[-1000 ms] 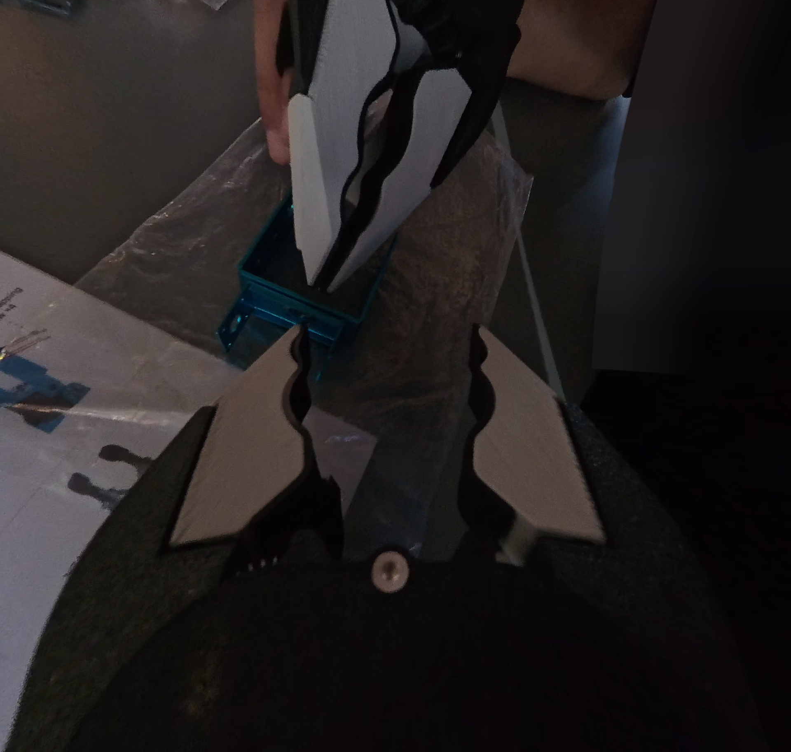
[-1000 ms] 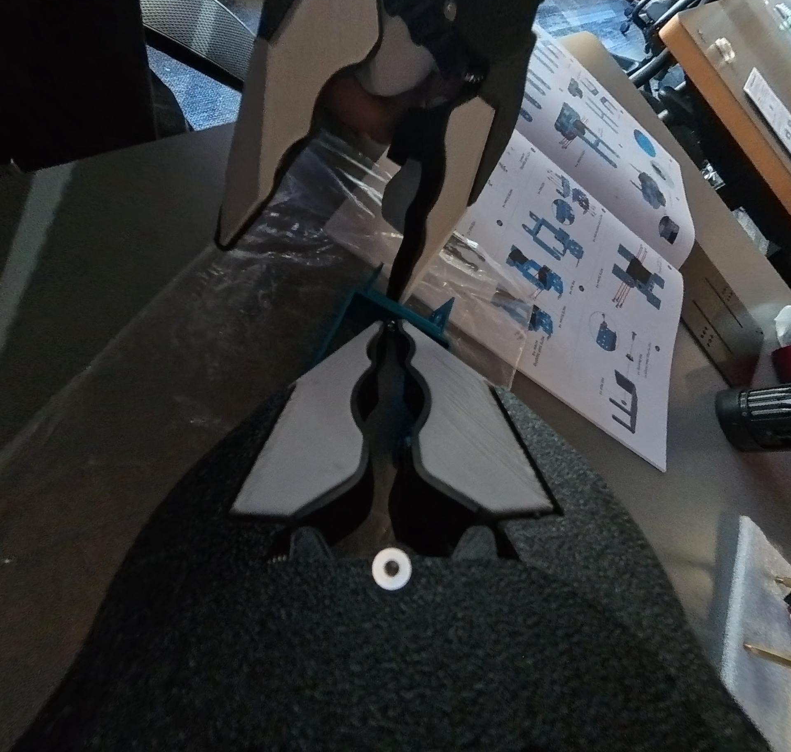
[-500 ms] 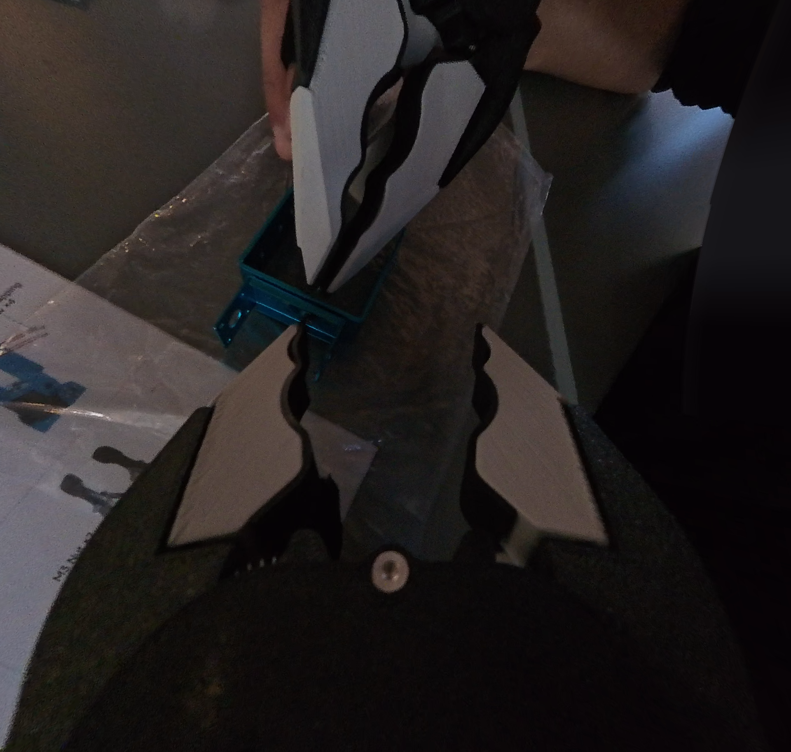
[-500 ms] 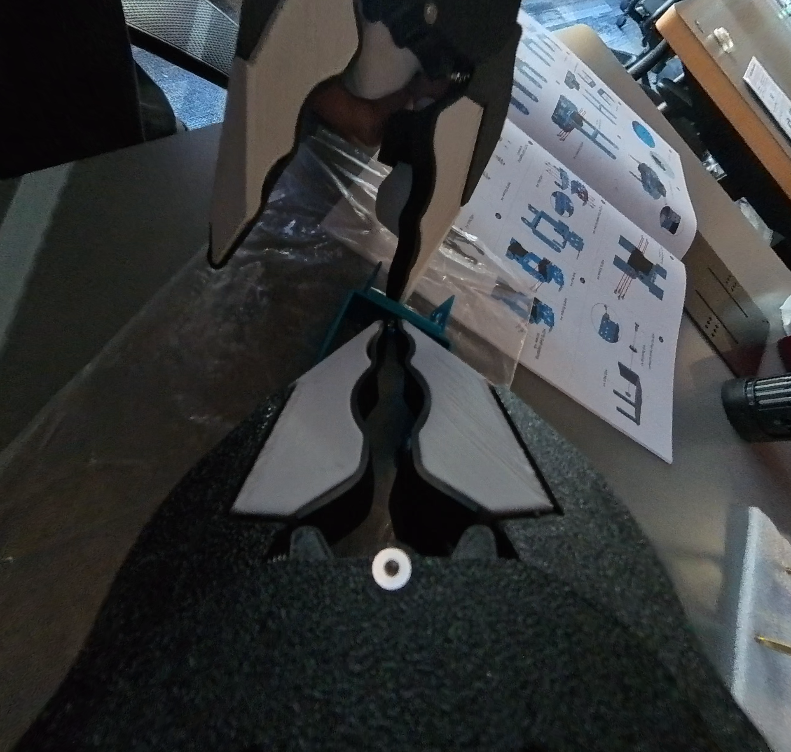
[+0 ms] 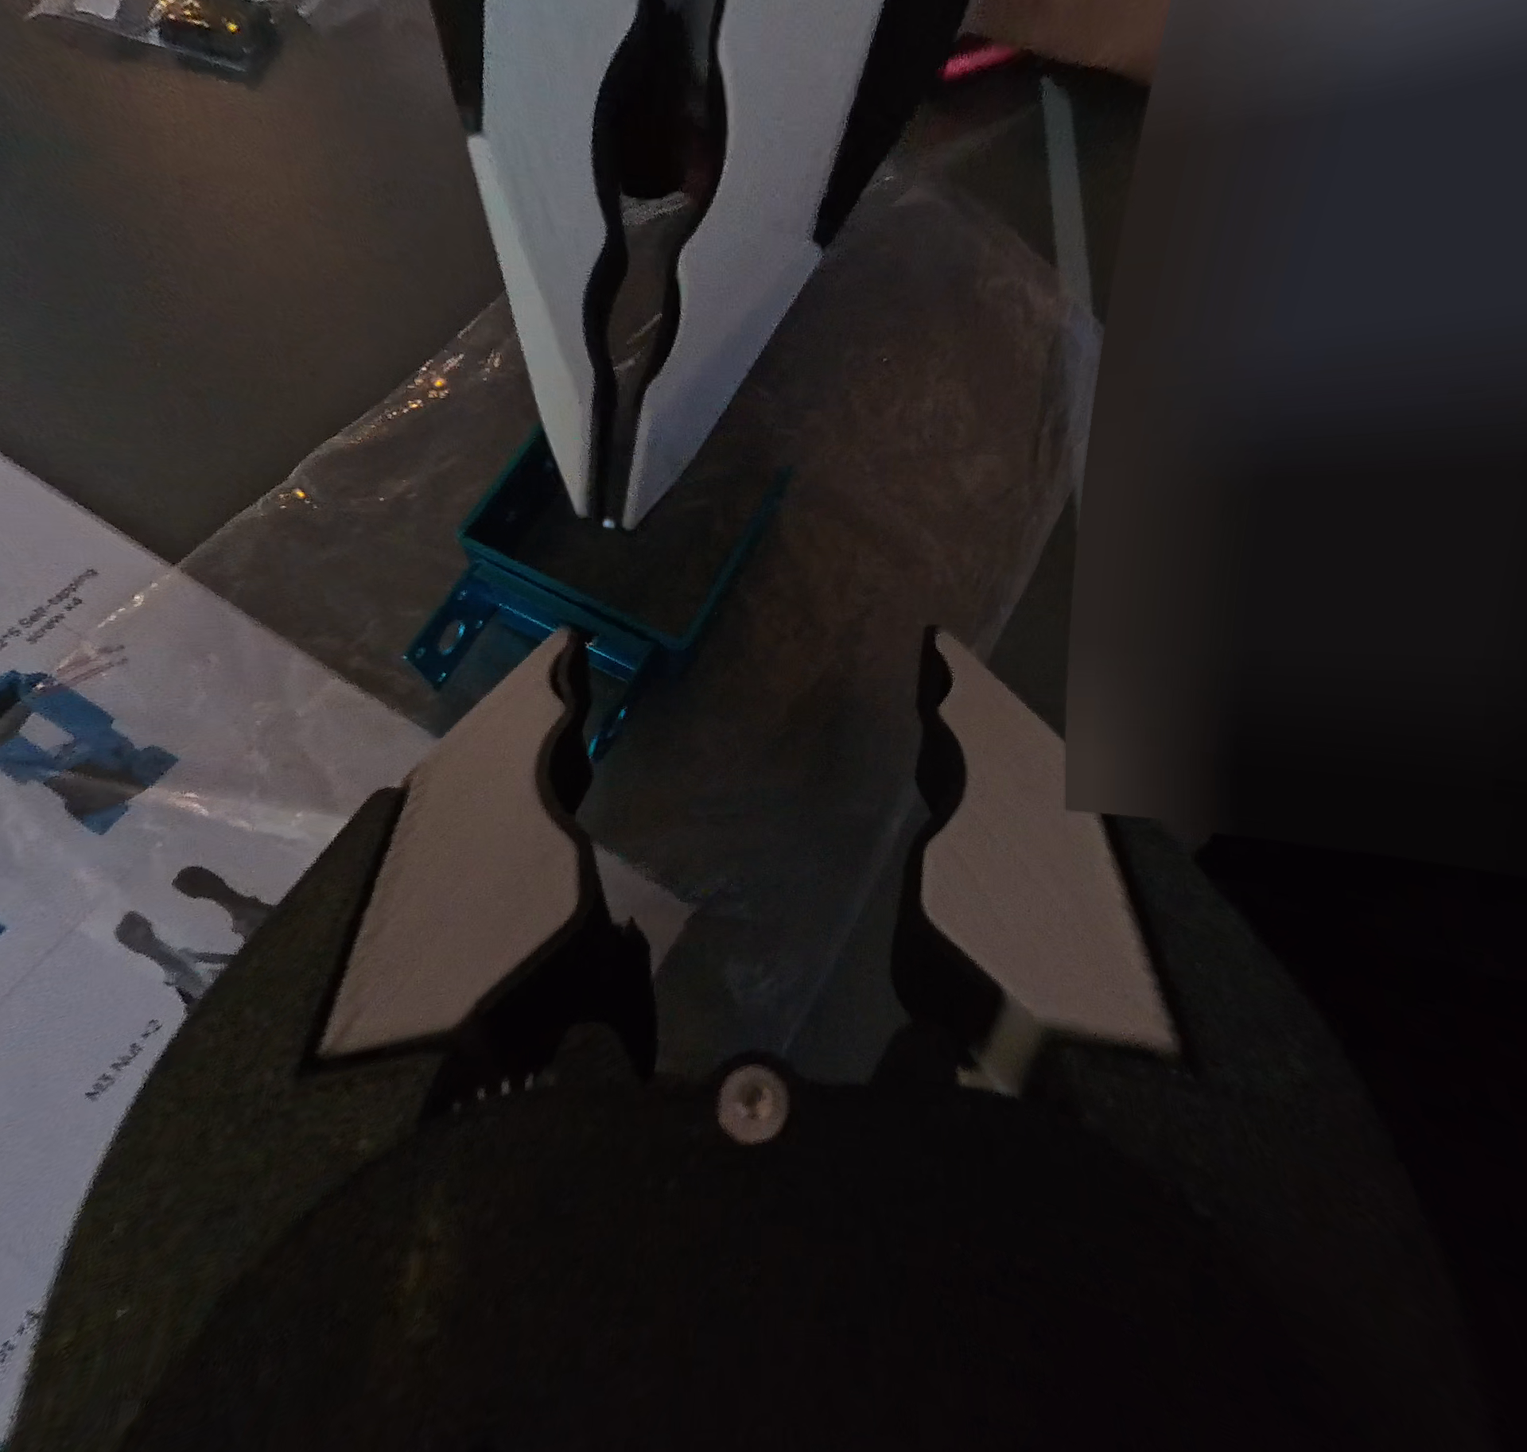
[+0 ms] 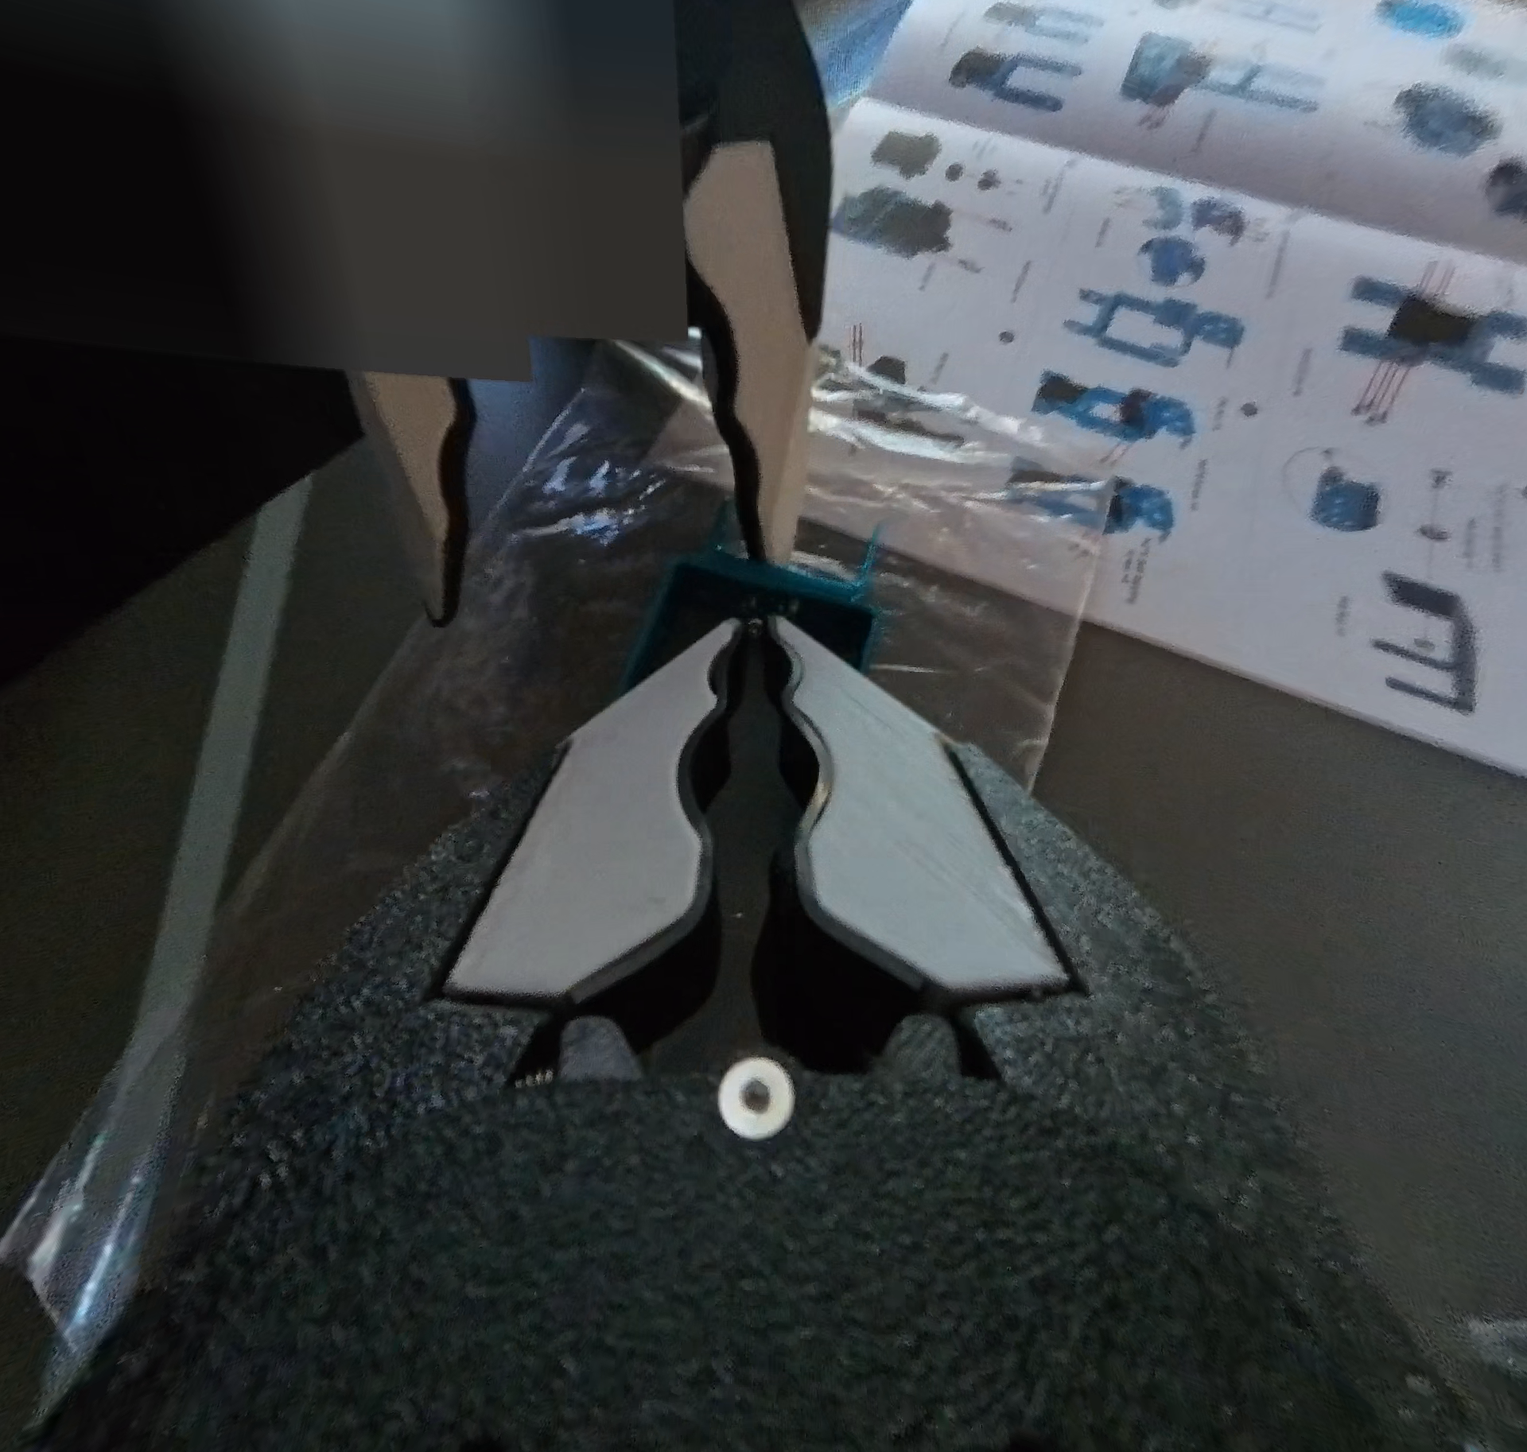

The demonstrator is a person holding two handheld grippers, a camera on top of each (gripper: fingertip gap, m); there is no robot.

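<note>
I can't make out the tiny pale thing [image 5: 609, 522] pinched at my right gripper [image 5: 609, 516] tips; my left finger [image 5: 504, 817] hides part of the blue bracket [image 5: 529, 627].

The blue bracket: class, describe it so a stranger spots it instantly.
Find the open instruction booklet on the table. Beside it lies a clear plastic bag, and on that sits the blue bracket: the only blue metal part, open-topped, between the two claws.
</note>
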